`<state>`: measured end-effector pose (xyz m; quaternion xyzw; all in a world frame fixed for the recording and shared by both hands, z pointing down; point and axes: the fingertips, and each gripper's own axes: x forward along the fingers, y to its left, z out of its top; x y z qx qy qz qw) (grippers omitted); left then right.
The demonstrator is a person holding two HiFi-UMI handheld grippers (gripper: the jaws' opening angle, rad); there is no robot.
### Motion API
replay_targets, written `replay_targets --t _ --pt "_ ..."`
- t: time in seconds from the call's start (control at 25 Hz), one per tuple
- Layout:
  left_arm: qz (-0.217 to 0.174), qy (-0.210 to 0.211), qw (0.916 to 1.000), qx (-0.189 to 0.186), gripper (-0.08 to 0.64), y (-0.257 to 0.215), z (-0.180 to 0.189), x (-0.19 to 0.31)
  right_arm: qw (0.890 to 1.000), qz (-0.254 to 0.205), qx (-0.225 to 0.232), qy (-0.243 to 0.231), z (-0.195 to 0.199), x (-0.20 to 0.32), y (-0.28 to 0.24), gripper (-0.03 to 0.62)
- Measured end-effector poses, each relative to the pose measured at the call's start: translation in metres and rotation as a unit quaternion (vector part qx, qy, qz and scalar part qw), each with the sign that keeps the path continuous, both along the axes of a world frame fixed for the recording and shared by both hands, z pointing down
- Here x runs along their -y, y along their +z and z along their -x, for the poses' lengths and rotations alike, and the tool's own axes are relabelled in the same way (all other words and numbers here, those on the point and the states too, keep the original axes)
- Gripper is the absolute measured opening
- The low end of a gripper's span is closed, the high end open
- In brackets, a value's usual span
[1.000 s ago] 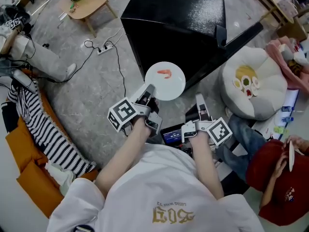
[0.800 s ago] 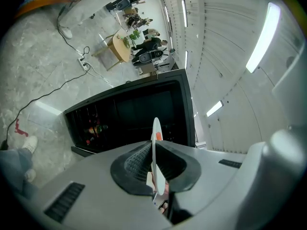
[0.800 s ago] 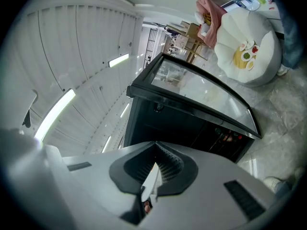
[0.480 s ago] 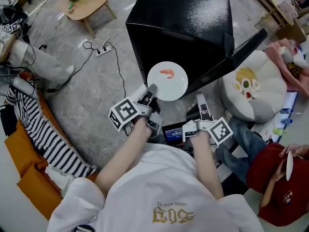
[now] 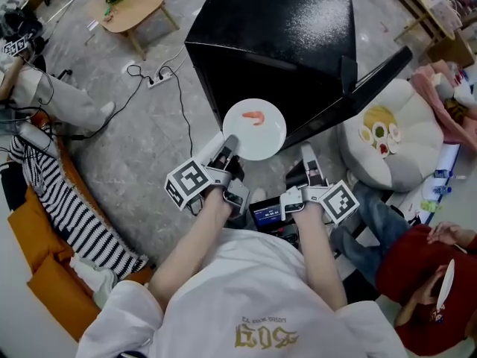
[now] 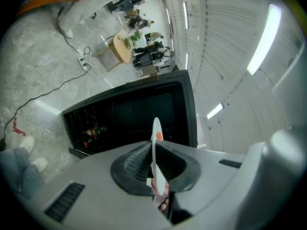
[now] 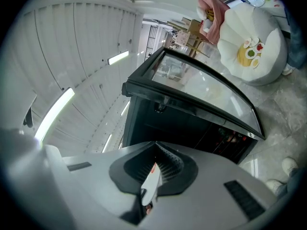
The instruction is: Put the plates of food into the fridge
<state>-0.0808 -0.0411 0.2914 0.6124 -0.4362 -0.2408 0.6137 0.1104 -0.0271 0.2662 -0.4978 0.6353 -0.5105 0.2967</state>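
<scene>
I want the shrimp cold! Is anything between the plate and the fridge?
Nothing. In the left gripper view the plate faces the open fridge with only bare air between.

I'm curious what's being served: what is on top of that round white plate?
One small orange-pink shrimp lies on the round white plate, apart from the left gripper pinching its rim. The rim patch under the jaws is covered.

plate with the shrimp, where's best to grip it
The near rim, from the person's side, as the left gripper does: the plate is thin and flat, so its edge fits the jaws, and the shrimp lies toward the far side, clear of them.
</scene>
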Motion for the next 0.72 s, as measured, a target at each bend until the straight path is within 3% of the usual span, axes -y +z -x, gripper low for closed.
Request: replay_targets --t 0.72 --pt "-0.002 -0.015 0.9995 0.027 0.018 0.029 -0.001 0.005 0.998 0.023 -0.006 -0.052 0.0 0.013 0.033 0.009"
